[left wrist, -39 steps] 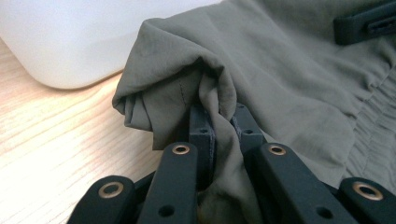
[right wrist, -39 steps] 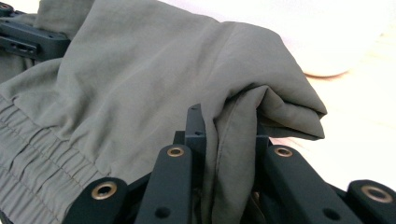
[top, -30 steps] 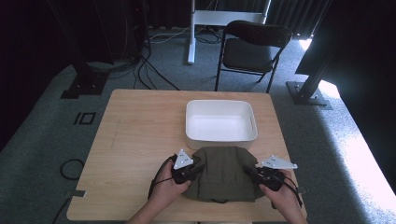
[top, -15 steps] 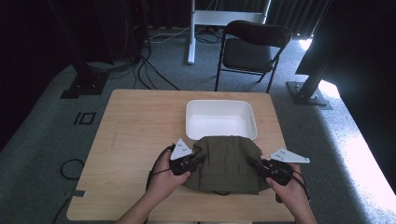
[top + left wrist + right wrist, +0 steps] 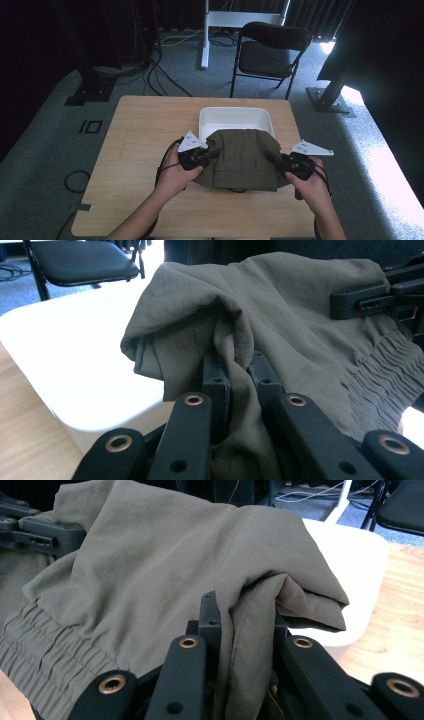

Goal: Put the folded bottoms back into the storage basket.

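The folded olive garment (image 5: 243, 159) hung between my tongs, its far edge over the white bin (image 5: 235, 116). Left tongs (image 5: 207, 154) and right tongs (image 5: 276, 159) were both clamped on cloth; level hands seemed key, no sagging.

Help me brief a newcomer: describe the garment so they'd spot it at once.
On the light wooden table, just before the white rectangular plastic tray, hangs the folded olive-green fabric garment. It is the one soft, dark thing, with a gathered elastic band.
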### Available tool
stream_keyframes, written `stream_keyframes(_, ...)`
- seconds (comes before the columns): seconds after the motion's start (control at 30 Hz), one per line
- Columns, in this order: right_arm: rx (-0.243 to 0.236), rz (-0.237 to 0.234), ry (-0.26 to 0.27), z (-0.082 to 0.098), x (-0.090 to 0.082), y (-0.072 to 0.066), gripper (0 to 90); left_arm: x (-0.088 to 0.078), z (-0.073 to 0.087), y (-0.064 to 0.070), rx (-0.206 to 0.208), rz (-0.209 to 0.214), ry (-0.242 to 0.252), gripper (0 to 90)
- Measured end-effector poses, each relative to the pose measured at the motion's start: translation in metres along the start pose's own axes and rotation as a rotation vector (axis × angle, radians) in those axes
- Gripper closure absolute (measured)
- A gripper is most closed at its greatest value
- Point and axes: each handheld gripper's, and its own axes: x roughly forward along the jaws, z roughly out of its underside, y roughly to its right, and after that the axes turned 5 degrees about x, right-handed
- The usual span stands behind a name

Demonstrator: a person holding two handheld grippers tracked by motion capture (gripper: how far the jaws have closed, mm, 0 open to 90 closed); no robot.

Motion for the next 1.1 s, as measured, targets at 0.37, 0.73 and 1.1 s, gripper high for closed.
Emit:
stream_keyframes(0.37, 0.015, 0.015, 0.03, -0.035, 0.013, 0.012, 78.7, 0.01, -0.03, -0.021, -0.02, -0.032, 0.027, 83.5)
stream_keyframes(0.73, 0.049, 0.034, 0.02, -0.063, 0.034, 0.03, 78.7, 0.023, -0.048, -0.043, -0.045, -0.056, 0.047, 83.4)
stream_keyframes(1.1, 0.105, 0.081, 0.005, -0.083, 0.061, 0.051, 78.8, 0.046, -0.058, -0.067, -0.092, -0.082, 0.054, 83.5)
